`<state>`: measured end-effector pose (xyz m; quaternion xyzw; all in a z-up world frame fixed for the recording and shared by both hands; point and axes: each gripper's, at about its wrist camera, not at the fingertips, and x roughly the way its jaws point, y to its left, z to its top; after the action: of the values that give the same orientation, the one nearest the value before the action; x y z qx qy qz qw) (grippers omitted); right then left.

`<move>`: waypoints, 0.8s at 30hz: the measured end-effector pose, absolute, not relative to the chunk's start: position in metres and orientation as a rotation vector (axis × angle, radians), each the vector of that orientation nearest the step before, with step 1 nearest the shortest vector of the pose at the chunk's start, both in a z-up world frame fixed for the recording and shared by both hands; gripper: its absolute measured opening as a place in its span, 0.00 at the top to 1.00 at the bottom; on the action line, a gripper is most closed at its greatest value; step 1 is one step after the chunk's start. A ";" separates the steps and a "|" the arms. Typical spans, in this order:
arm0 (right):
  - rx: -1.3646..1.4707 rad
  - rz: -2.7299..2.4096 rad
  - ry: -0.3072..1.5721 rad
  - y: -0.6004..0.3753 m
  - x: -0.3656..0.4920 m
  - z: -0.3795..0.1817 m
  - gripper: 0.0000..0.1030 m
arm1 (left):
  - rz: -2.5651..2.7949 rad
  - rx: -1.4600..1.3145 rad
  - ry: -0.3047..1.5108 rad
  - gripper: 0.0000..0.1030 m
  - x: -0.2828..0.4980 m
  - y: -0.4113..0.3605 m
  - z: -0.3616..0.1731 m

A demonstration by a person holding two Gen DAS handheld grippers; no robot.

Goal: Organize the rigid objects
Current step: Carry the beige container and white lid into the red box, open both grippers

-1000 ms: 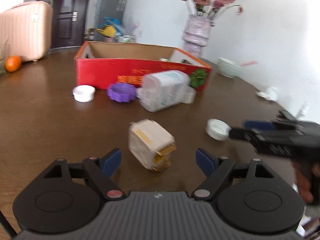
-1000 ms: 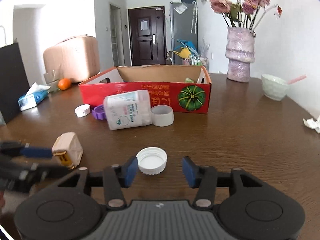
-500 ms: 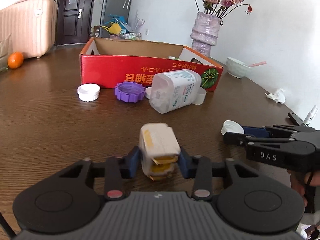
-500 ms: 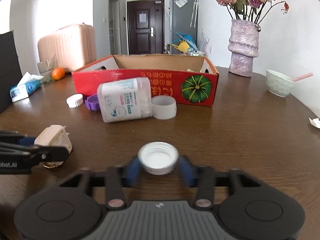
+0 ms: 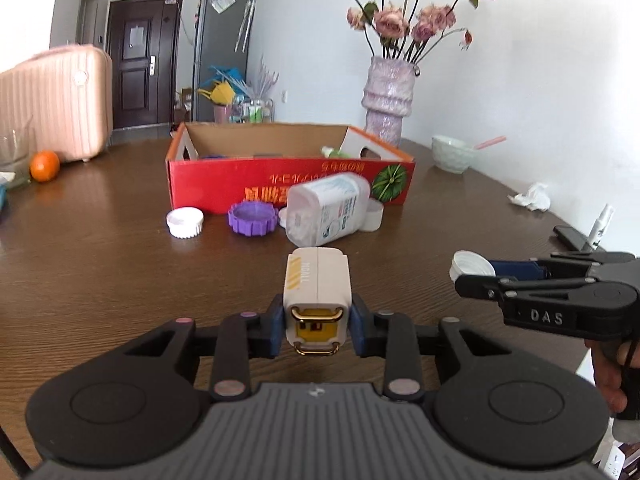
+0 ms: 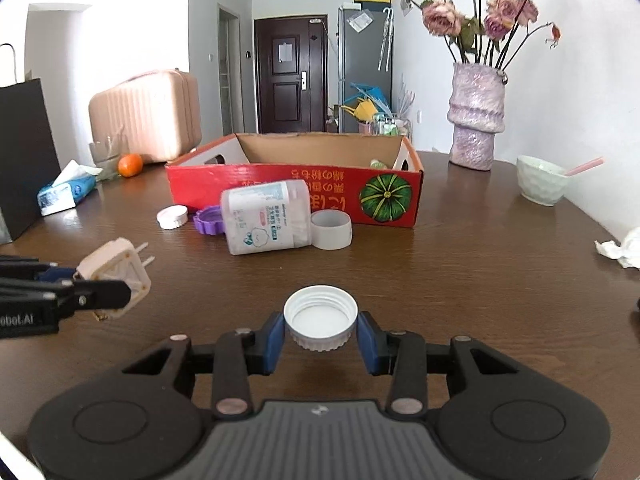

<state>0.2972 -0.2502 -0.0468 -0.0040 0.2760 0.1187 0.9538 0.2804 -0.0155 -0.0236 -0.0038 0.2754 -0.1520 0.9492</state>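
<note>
My left gripper (image 5: 317, 326) is shut on a beige charger plug (image 5: 317, 288) and holds it above the table; it also shows in the right wrist view (image 6: 116, 276). My right gripper (image 6: 320, 340) is shut on a white bottle cap (image 6: 320, 317), lifted off the table; the cap also shows in the left wrist view (image 5: 471, 265). Ahead stands a red cardboard box (image 6: 296, 188), open at the top. In front of it lie a white plastic bottle (image 6: 267, 222) on its side, a white ring lid (image 6: 331, 229), a purple lid (image 6: 209, 220) and a small white lid (image 6: 173, 217).
A pink vase with flowers (image 6: 476, 120) and a pale bowl (image 6: 541, 180) stand at the back right. Crumpled tissue (image 6: 620, 246) lies at the right edge. A tissue pack (image 6: 64, 194), an orange (image 6: 130, 165) and a black bag (image 6: 22, 156) are at the left.
Both grippers closed: the left on the charger plug, the right on the white cap. Both objects have been lifted off the table.
</note>
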 end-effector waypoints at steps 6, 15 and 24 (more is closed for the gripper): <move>-0.002 0.259 0.514 -0.252 0.263 -0.032 0.63 | -0.286 -0.023 0.519 0.69 0.261 -0.009 -0.007; 0.003 0.277 0.466 -0.256 0.279 -0.017 0.63 | -0.287 -0.078 0.498 0.69 0.301 0.000 0.009; -0.027 0.332 0.402 -0.255 0.379 0.013 0.63 | -0.258 -0.017 0.461 0.69 0.420 -0.006 0.028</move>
<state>0.3793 -0.2549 0.0133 -0.0134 0.1989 0.1640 0.9661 0.4200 -0.0056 0.0283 -0.0082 0.2277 -0.1275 0.9653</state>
